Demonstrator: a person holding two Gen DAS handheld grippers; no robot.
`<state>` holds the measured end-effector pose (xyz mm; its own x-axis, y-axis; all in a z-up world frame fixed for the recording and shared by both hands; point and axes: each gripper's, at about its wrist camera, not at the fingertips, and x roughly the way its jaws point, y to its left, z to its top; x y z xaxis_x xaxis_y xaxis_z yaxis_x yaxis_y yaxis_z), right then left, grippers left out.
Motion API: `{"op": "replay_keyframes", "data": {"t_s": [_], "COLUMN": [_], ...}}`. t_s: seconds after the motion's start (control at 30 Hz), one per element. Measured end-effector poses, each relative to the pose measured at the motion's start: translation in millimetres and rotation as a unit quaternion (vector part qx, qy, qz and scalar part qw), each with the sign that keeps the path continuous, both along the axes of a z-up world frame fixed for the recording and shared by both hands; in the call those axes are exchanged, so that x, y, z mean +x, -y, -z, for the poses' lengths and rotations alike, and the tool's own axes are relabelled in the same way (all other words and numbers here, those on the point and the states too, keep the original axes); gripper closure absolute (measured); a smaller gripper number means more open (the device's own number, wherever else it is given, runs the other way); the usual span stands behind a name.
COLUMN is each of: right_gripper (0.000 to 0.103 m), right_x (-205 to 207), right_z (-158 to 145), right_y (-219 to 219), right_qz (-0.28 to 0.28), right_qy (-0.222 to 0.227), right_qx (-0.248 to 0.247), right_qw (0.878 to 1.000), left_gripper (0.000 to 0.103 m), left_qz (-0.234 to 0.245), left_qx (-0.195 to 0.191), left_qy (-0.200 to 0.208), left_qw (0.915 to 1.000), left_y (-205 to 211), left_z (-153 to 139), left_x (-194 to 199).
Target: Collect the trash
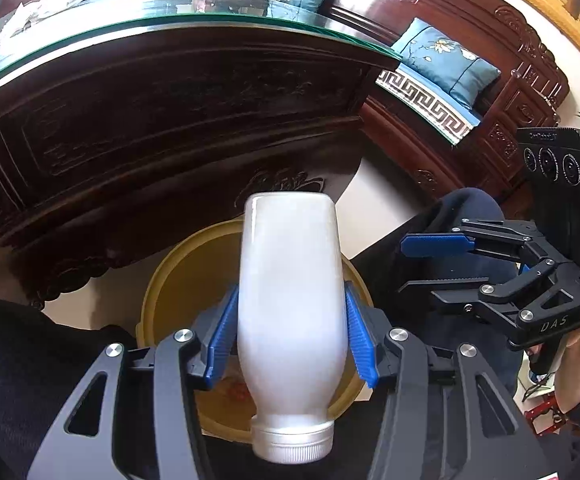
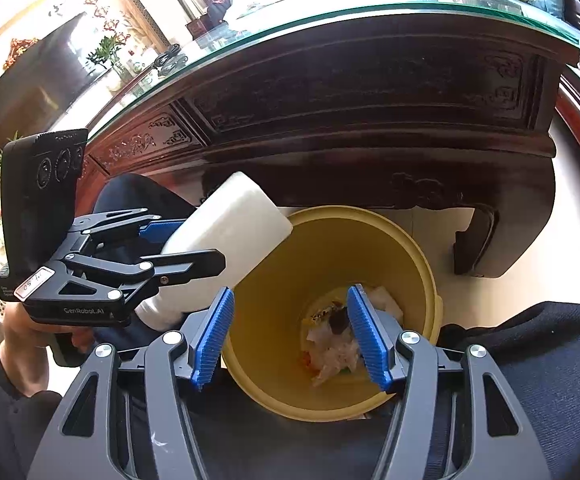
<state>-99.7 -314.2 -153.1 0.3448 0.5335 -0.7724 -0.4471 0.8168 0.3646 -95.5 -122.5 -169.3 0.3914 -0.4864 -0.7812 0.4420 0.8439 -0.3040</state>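
While the left wrist view was taken, the left gripper (image 1: 290,336) was seen pinching a white bottle (image 1: 290,300) across its body, both blue pads (image 1: 221,336) pressed against its sides. The bottle's long axis was laid along the fingers: flat base away from the camera, white screw cap (image 1: 292,442) toward it. Below and behind the bottle, the yellow bin (image 1: 170,284) was noted on the floor, close beside the carved foot of the dark wooden table (image 1: 162,128). The bottle's base was held over the bin's far rim, the cap over the near rim. The right gripper (image 1: 430,260) was recorded off to the right, clear of the bottle.

From the right wrist view, the right gripper (image 2: 290,336) was found spread, with nothing between its pads; only the bin's open mouth (image 2: 330,240) and crumpled paper scraps (image 2: 338,348) at its bottom were seen through the gap. The left gripper (image 2: 178,244) and bottle (image 2: 226,232) were logged at the bin's left rim, the bottle tilted, base projecting just over that rim, cap outside it.

Judged from this, the left hand was the nearer and already loaded; release would likely need the bottle carried a little further over the opening.
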Motion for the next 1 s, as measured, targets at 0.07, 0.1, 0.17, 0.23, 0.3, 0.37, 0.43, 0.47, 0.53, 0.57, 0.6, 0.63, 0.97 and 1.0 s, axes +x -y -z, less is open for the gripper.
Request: {"op": "replay_keyframes", "data": {"t_s": [0.07,0.1,0.17,0.23,0.3,0.37,0.43,0.47,0.53,0.57,0.6,0.63,0.97,1.0], "right_gripper": [0.044,0.044,0.044,0.044,0.044,0.044,0.044,0.044,0.044,0.044,0.044,0.044,0.044,0.044], "right_x": [-0.1,-0.1,0.0,-0.2,0.2,0.7,0.7,0.4,0.0,0.0,-0.1,-0.3,2.5,4.0], "right_z": [-0.3,-0.3,-0.3,-0.9,-0.4,-0.3,-0.2,-0.2,-0.5,-1.0,-1.1,-1.7,-4.3,-6.4], "right_y": [0.3,0.5,1.0,1.3,1.7,2.5,2.2,1.9,1.1,0.7,0.1,-0.6,-10.8,-12.8], "right_qz": [0.001,0.001,0.002,0.002,0.001,0.002,0.001,0.0,-0.001,-0.003,-0.004,-0.004,-0.015,-0.017], "right_qy": [0.0,-0.001,-0.001,-0.001,-0.002,-0.002,-0.002,-0.002,-0.002,-0.002,-0.002,-0.002,-0.007,-0.006], "right_qx": [0.001,0.001,0.002,0.003,0.003,0.003,0.003,0.003,0.004,0.004,0.004,0.004,0.0,0.0], "right_qw": [1.0,1.0,1.0,1.0,1.0,1.0,1.0,1.0,1.0,1.0,1.0,1.0,1.0,1.0], "left_gripper": [0.04,0.035,0.035,0.035,0.035,0.035,0.035,0.035,0.035,0.035,0.035,0.035,0.035,0.035], "left_qz": [-0.002,-0.003,-0.003,-0.004,-0.002,-0.003,-0.004,-0.004,-0.006,-0.006,-0.007,-0.007,-0.02,-0.023], "left_qx": [-0.008,-0.01,-0.008,-0.009,-0.009,-0.009,-0.009,-0.009,-0.01,-0.01,-0.01,-0.01,-0.014,-0.015], "left_qy": [-0.003,-0.002,0.001,0.003,0.004,0.004,0.004,0.004,0.003,0.003,0.004,0.004,0.011,0.015], "left_qw": [1.0,0.9999,1.0,0.9999,1.0,0.9999,0.9999,0.9999,0.9999,0.9999,0.9999,0.9999,0.9996,0.9995], "left_y": [0.0,0.3,1.2,1.9,3.0,3.4,3.3,4.1,4.0,3.8,3.3,2.7,-5.1,-7.6], "left_z": [-0.4,-0.7,-2.4,-3.8,-5.0,-5.8,-5.5,-5.3,-5.1,-5.1,-5.4,-5.6,-9.4,-12.5], "left_x": [1.8,2.5,3.6,4.3,4.4,5.0,4.9,5.1,5.0,5.2,5.0,4.8,8.0,9.0]}}
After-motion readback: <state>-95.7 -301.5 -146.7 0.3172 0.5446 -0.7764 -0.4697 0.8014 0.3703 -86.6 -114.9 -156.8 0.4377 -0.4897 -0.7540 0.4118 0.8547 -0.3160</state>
